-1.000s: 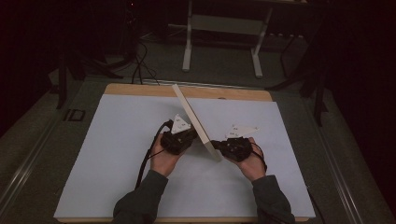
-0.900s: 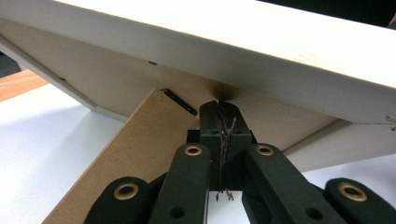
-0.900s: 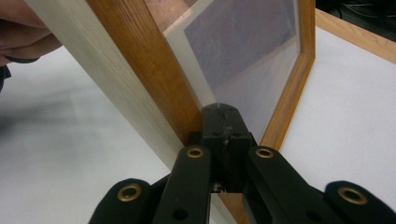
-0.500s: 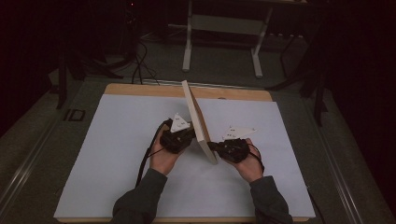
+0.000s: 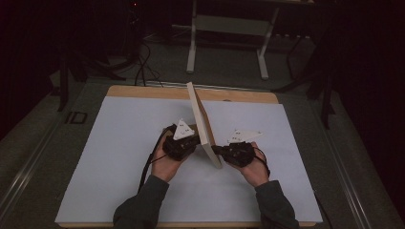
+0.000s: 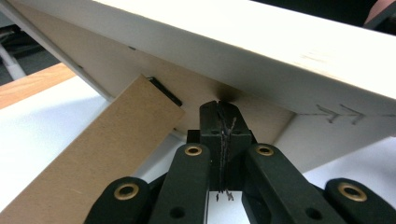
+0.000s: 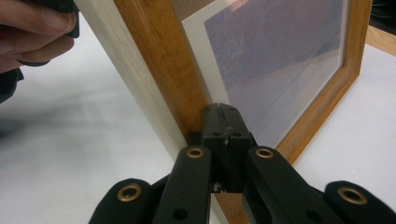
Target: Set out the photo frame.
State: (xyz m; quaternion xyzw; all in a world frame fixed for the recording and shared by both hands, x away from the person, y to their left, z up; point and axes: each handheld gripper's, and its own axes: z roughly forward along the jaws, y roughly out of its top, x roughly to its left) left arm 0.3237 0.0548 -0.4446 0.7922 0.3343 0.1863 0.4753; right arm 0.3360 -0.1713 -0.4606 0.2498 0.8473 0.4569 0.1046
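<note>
A wooden picture frame [image 5: 203, 126] stands on its edge in the middle of the white table [image 5: 114, 157], seen nearly end-on. My left gripper [image 5: 196, 143] is at its back, shut, with the tips touching the pale backboard [image 6: 261, 51] beside the brown cardboard stand [image 6: 107, 154]. From the other side my right gripper [image 5: 220, 150] is shut too. Its tips [image 7: 220, 112] press on the frame's brown wooden front [image 7: 163, 70] at the corner of the glazed picture [image 7: 280, 56]. Nothing shows between either pair of jaws.
The table's wooden far edge [image 5: 143, 91] lies behind the frame. On the dark floor beyond stand a metal stand's legs [image 5: 229, 28] and loose cables [image 5: 138, 62]. The hand [image 7: 32, 32] holding the left gripper shows past the frame's edge.
The frame has swung more upright and its far end has shifted right. Both grippers have stayed at its near end, one on each side.
</note>
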